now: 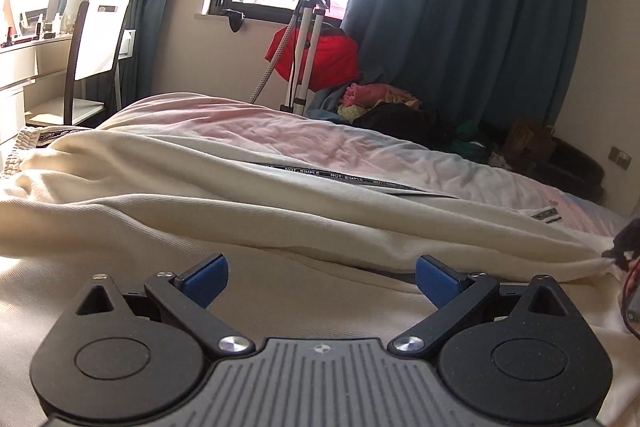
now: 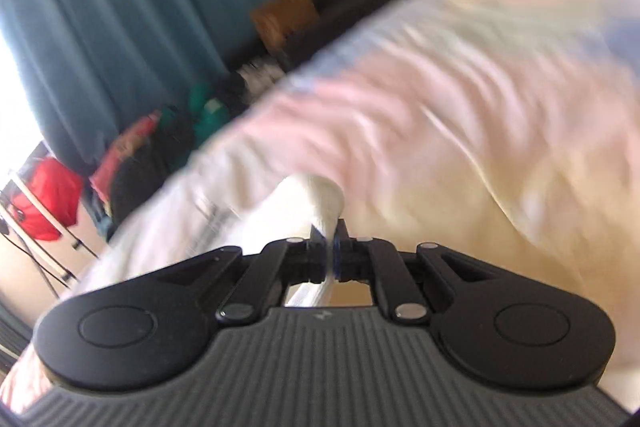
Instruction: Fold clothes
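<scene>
Gripping one cream garment (image 2: 316,199), right tongs (image 2: 330,247).

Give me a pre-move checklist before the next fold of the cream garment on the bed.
1. Right tool shut on the garment: ok, cream cloth is pinched between its pads.
2. Left tool open: ok, nothing between its pads.
3. Left tool over the garment: ok.
4. Garment lying flat: not ok, long ridges cross it.
5. Right wrist view sharp: not ok, blurred.
6. Bed beyond the garment free: ok in the left wrist view.
</scene>
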